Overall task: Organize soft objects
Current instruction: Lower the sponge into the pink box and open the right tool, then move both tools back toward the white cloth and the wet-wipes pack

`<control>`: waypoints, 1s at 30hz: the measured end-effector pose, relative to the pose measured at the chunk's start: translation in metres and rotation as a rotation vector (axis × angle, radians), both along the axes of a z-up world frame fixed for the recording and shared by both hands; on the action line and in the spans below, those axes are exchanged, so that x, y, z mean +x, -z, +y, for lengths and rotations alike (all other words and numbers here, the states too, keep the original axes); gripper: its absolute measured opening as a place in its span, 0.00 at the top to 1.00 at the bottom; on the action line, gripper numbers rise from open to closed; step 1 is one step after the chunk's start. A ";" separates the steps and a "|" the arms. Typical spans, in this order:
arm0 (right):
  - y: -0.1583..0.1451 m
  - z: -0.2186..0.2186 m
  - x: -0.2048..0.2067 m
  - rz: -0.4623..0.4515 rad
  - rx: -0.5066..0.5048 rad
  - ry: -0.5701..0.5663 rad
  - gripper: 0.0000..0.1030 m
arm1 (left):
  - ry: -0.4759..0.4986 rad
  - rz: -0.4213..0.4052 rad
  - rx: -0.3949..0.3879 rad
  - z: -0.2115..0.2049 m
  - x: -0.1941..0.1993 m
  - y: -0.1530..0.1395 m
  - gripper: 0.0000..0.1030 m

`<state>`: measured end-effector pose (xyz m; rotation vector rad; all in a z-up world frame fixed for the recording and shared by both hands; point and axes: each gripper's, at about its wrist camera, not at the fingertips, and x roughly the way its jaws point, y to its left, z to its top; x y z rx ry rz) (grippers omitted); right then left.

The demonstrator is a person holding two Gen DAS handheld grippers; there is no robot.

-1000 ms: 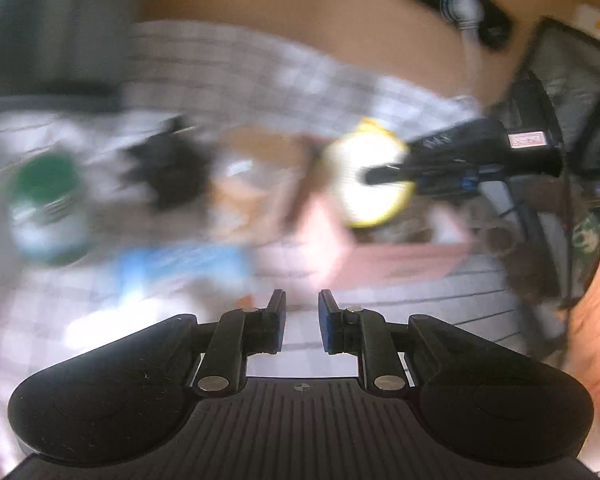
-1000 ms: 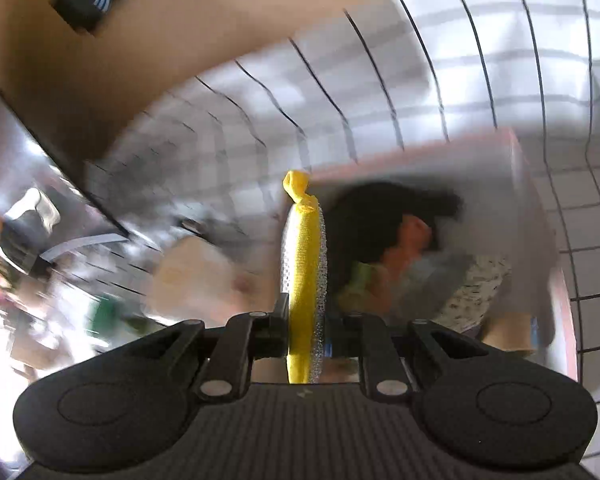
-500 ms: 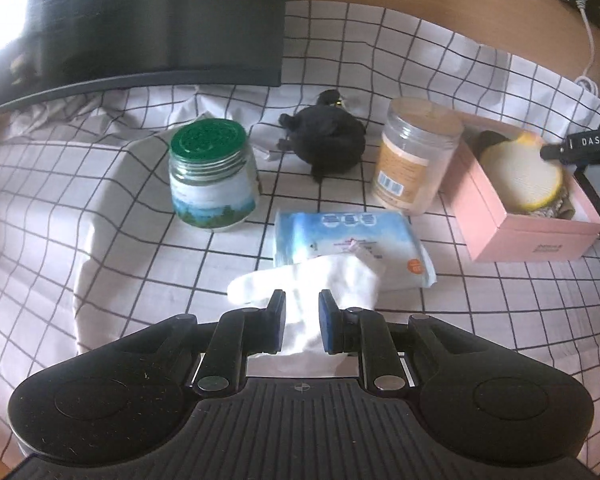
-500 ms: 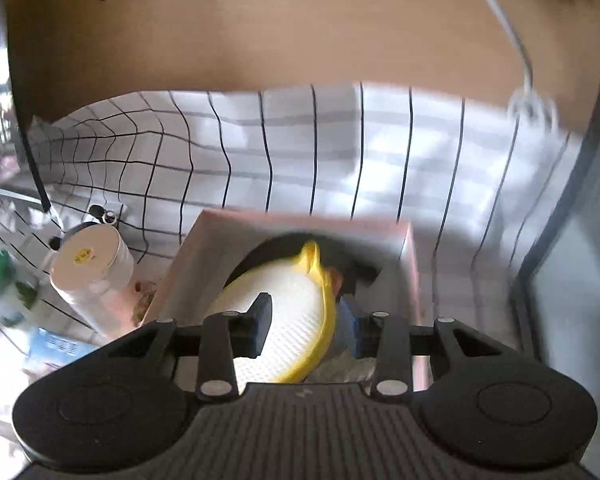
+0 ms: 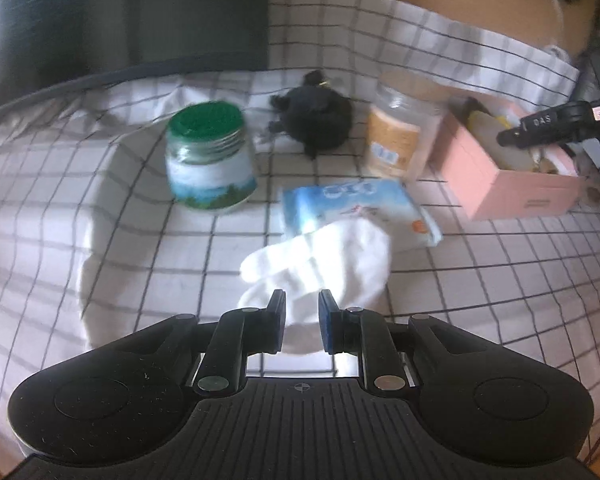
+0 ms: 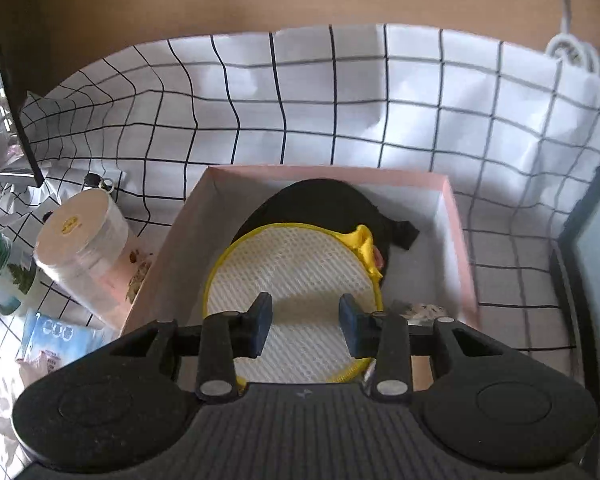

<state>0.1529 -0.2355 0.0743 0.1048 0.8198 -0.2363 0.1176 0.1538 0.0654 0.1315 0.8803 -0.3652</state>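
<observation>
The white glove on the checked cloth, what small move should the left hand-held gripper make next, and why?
Probably ease the left hand-held gripper down and forward, then close on the white glove. Its jaws stand apart just above the glove's near edge, pinching nothing, and the glove is still outside the pink box.

Both the left gripper (image 5: 302,316) and the right gripper (image 6: 305,322) are matte black, with a ribbed central plate, two rounded lobes with circular recesses, silver pivot screws on the finger links, and blue pads (image 6: 350,330)
</observation>
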 end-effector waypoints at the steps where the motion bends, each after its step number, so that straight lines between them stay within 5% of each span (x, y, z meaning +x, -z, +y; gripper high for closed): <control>1: -0.005 0.006 -0.006 -0.013 -0.018 -0.003 0.64 | 0.019 -0.010 -0.007 -0.002 0.003 -0.001 0.81; 8: -0.034 0.051 -0.069 -0.098 -0.091 -0.082 0.55 | -0.055 -0.028 -0.092 -0.001 0.052 0.005 0.81; 14: -0.022 0.083 -0.100 -0.046 -0.075 -0.175 0.55 | -0.079 0.071 -0.142 0.012 0.079 0.029 0.81; 18: -0.009 0.105 -0.105 -0.010 -0.061 -0.236 0.55 | 0.001 0.122 -0.196 0.020 0.060 0.032 0.81; 22: 0.004 0.120 -0.101 0.026 -0.064 -0.266 0.55 | 0.128 0.107 -0.102 0.009 0.026 0.031 0.81; 26: 0.018 0.126 -0.101 0.064 -0.064 -0.285 0.55 | 0.165 -0.001 -0.058 0.007 -0.004 0.015 0.81; 30: 0.031 0.127 -0.102 0.102 -0.057 -0.293 0.55 | 0.343 -0.040 0.021 -0.016 -0.028 0.008 0.80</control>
